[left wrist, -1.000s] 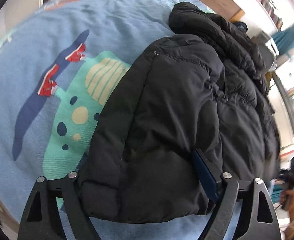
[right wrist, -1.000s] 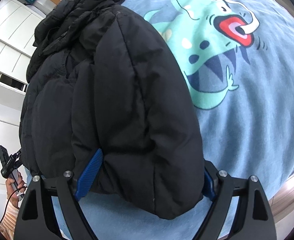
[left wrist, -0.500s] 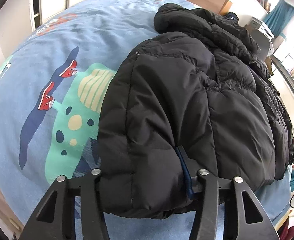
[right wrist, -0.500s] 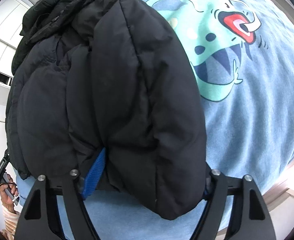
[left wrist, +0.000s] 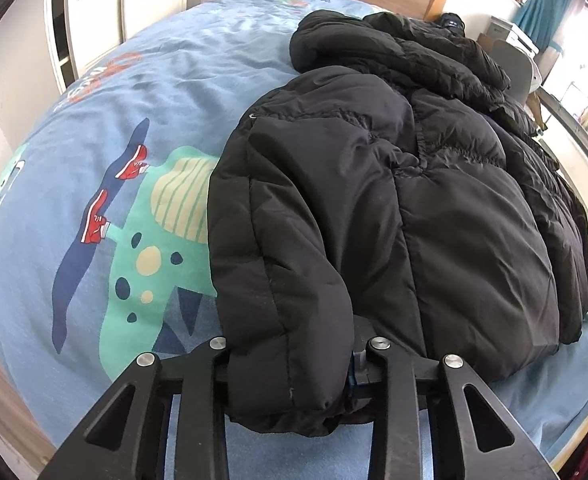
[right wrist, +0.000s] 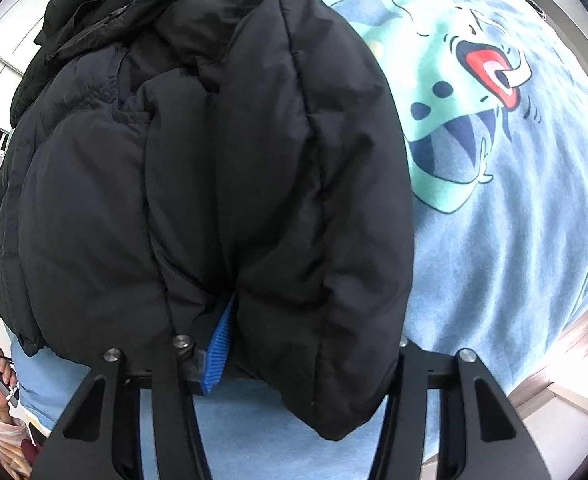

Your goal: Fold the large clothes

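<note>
On blue bedspread (left wrist: 197, 92), black puffer jacket (left wrist: 414, 216).

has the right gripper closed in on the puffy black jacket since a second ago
Yes. The right gripper has just been closing on the puffy black jacket's hem, its blue pad nearer the middle.

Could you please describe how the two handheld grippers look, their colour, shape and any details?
Both the left gripper and the right gripper are matte black, with two flat fingers built from angular struts with triangular cut-outs. Round silver bolts mark the joints. The inner pads are bright blue and ribbed. No cable shows on either gripper's frame.
</note>
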Demonstrator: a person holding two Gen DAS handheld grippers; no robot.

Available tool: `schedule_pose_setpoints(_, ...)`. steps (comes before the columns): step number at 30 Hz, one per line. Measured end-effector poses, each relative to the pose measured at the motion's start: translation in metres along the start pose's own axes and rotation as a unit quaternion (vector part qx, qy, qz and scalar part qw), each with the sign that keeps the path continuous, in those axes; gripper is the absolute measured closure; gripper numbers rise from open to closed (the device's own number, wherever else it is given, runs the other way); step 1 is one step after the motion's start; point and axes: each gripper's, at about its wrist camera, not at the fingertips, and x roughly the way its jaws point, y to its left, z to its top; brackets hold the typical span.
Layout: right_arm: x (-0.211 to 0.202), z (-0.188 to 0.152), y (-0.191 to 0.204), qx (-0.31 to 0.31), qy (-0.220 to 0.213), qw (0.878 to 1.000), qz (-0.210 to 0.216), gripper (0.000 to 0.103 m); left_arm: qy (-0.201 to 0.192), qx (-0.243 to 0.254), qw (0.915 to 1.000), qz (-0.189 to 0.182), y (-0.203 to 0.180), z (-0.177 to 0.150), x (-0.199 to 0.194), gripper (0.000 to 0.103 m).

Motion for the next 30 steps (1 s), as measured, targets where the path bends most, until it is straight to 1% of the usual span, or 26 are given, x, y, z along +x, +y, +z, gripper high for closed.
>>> schedule_pose_setpoints(6, -0.001, -0.004, 0.007, -0.006, -0.004, 1.000, 0.000, 0.060, -0.001, 0.009, 0.9999, 0.012, -0.005, -0.001, 0.001, 0.073)
schedule_pose_setpoints(11, -0.002, -0.008, 0.012, -0.008, -0.007, 1.000, 0.003, 0.062, 0.001, 0.015, 0.9997, 0.018, -0.010, 0.000, 0.003, 0.073)
schedule_pose_setpoints(16, -0.001, -0.017, 0.007, -0.009, -0.012, 1.000, 0.009, 0.063, 0.003, 0.025, 0.9993, 0.027, -0.014, 0.000, 0.004, 0.074)
schedule_pose_setpoints(19, 0.004, -0.019, -0.012, -0.008, -0.014, 1.000, 0.016, 0.064, 0.004, 0.033, 0.9989, 0.034, -0.018, 0.000, 0.005, 0.075)
schedule_pose_setpoints(24, 0.004, -0.022, -0.024, -0.008, -0.019, 1.000, 0.023, 0.066, 0.006, 0.041, 0.9983, 0.041, -0.022, 0.002, 0.008, 0.076)
schedule_pose_setpoints(30, 0.001, -0.029, -0.030, -0.008, -0.025, 0.999, 0.026, 0.067, 0.008, 0.046, 0.9978, 0.047, -0.025, 0.002, 0.009, 0.077)
